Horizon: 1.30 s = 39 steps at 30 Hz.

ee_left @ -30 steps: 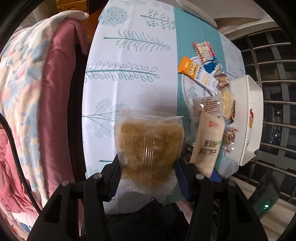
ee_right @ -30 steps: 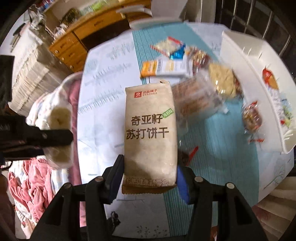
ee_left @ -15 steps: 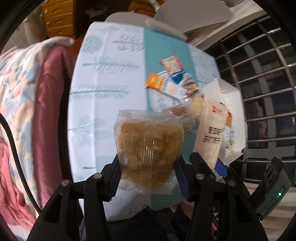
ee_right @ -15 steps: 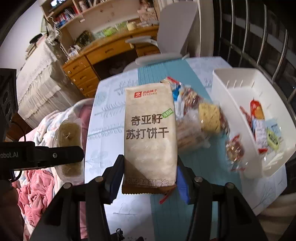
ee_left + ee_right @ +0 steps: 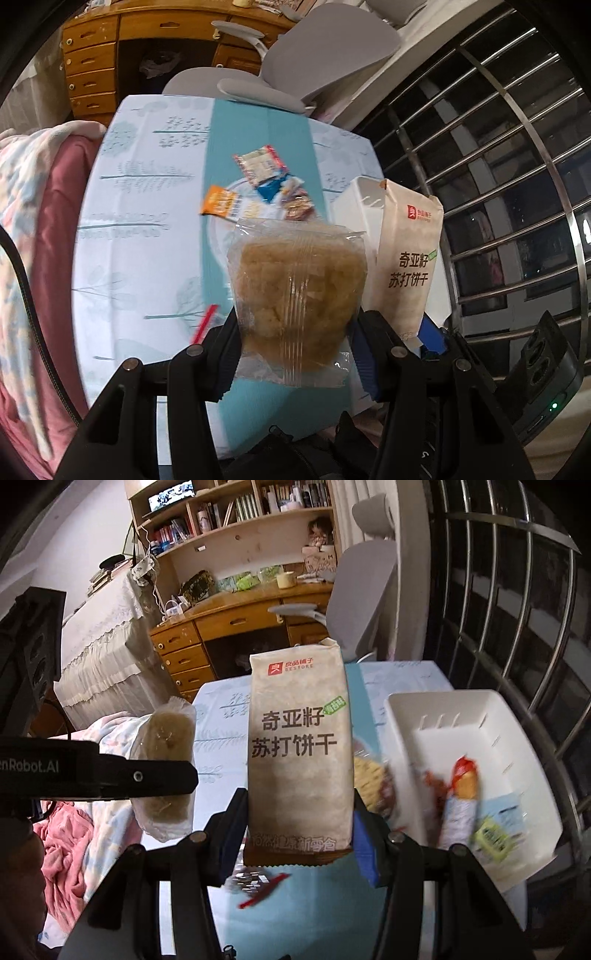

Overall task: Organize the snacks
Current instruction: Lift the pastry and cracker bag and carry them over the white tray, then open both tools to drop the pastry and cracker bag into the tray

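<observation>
On beige cracker pack (image 5: pixel 298 753): "BESTORE", "苏打饼干".

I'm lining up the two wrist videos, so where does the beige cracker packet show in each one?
Left wrist view: the cracker packet stands upright at right of centre, beside the clear bag that the left gripper holds.
Right wrist view: the cracker packet fills the centre, clamped in the right gripper.
Shared landmark: the white bin, at the right in both views.
</observation>
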Each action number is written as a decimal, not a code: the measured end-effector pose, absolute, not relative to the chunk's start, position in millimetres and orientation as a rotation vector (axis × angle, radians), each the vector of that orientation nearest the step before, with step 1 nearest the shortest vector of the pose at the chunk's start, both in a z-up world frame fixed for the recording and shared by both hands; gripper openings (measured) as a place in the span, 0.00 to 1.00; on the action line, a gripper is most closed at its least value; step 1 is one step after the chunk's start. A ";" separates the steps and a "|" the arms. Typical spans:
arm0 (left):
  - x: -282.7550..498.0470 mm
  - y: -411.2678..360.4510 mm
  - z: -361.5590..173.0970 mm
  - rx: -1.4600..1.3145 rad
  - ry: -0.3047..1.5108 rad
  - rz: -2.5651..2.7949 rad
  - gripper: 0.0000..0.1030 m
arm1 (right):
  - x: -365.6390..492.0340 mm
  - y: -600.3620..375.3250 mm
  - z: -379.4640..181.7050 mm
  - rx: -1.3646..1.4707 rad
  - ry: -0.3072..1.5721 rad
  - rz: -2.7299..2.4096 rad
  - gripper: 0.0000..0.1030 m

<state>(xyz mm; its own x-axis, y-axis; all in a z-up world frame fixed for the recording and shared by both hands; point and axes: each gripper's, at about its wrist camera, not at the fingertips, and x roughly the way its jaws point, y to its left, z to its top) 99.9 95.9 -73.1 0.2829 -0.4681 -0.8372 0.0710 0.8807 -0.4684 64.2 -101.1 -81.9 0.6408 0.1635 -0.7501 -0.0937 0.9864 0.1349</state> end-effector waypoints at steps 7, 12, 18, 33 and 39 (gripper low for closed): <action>100.6 31.7 -64.2 -0.395 1.186 -0.419 0.51 | 73.2 -163.9 -76.2 0.056 0.843 0.138 0.51; 103.2 -12.9 -65.5 -0.411 1.170 -0.458 0.51 | 77.5 -203.0 -76.0 0.032 0.842 0.135 0.51; 112.1 -66.8 -76.9 -0.425 1.199 -0.490 0.51 | 77.7 -248.3 -80.2 0.007 0.858 0.129 0.51; 121.2 -142.2 -103.0 -0.456 1.289 -0.503 0.61 | 78.4 -308.0 -96.5 -0.010 0.937 0.126 0.54; 122.6 -143.7 -105.3 -0.460 1.297 -0.476 0.80 | 80.3 -310.6 -98.8 0.001 0.953 0.136 0.54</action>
